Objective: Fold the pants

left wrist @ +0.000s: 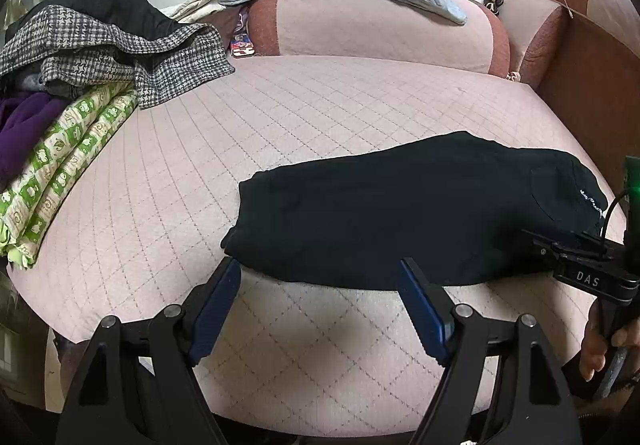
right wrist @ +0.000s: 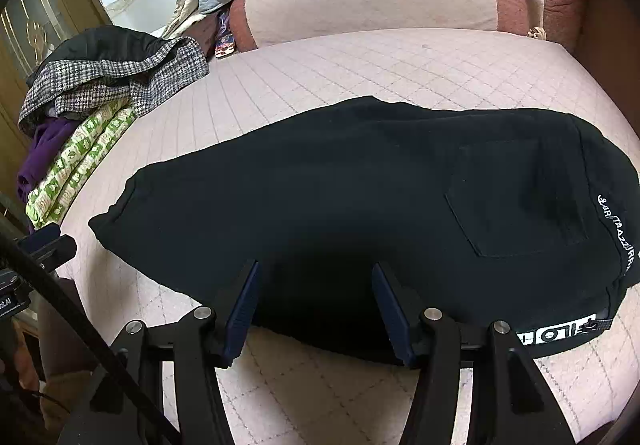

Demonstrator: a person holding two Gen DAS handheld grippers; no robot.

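Watching the left wrist view: the black pants (left wrist: 400, 213) lie flat on the quilted pink mattress (left wrist: 280, 117), folded lengthwise into one long band, leg end to the left, waistband to the right.
Left gripper (left wrist: 320, 277): jaws spread wide, nothing held, tips at the near edge of the cloth close to the leg end.
Risk here: the near edge looks like stacked layers; a shallow pinch could lift only the top one, so the leg would peel open instead of folding over.
Neighbours: a clothes pile (left wrist: 80, 57) sits well apart at far left, unlikely to interfere.

Turning to the right wrist view: pants (right wrist: 360, 205) fill the frame, back pocket (right wrist: 516, 201) and lettered waistband (right wrist: 616, 229) toward the right.
Right gripper (right wrist: 316, 285): jaws wide apart, empty, fingertips over the near edge around mid-length.
Risk here: if the hands grip at uneven depths or lift at different rates, the band could skew, leaving a crooked fold.
Further risk: soft mattress quilting may be caught along with the fabric if the fingers dig down.
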